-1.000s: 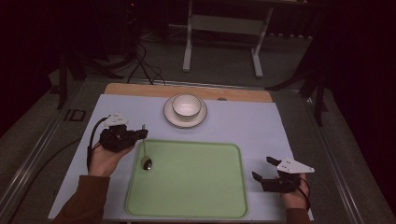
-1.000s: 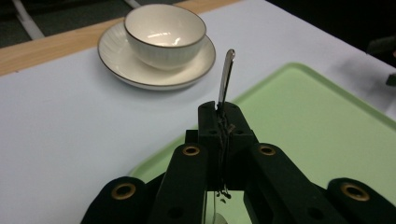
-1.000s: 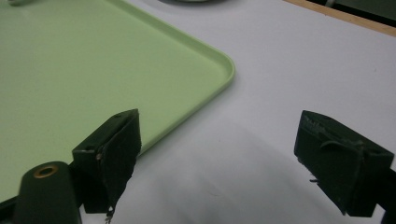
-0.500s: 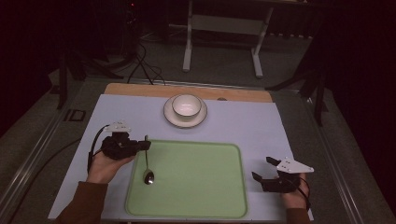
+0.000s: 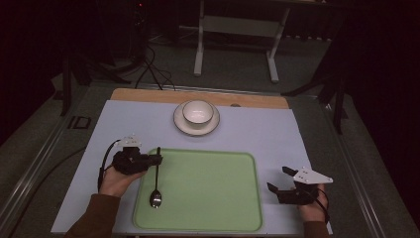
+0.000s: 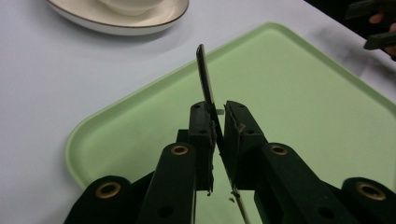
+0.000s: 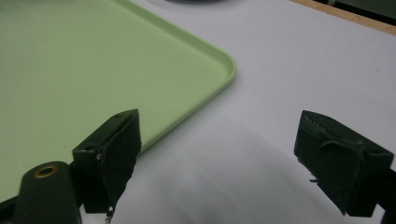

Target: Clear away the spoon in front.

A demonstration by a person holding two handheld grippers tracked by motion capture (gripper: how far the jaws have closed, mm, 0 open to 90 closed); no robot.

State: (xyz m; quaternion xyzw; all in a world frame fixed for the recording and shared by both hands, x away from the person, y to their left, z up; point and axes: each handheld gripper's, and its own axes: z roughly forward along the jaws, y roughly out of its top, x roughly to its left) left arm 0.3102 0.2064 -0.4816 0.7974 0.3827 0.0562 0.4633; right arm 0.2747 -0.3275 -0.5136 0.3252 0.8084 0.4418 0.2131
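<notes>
I see the bench (image 5: 277,134) under a pale sheet, with a green tray (image 5: 208,193) at its near middle. Beyond the tray, a white bowl (image 5: 198,111) sits on a saucer (image 5: 184,127). My left tool (image 5: 157,159) pinches a spoon (image 5: 155,198) by its handle above the tray's left edge, bowl end nearest me. My right tool (image 5: 278,178) rests spread open right of the tray.

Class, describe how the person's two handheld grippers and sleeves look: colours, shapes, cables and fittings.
Both grippers are black with two blocky jaws. The left gripper and the right gripper each carry a pale three-cornered plate. A black cable loops from the left one. Brass-coloured rivets mark the jaw arms. The sleeve is reddish brown.
</notes>
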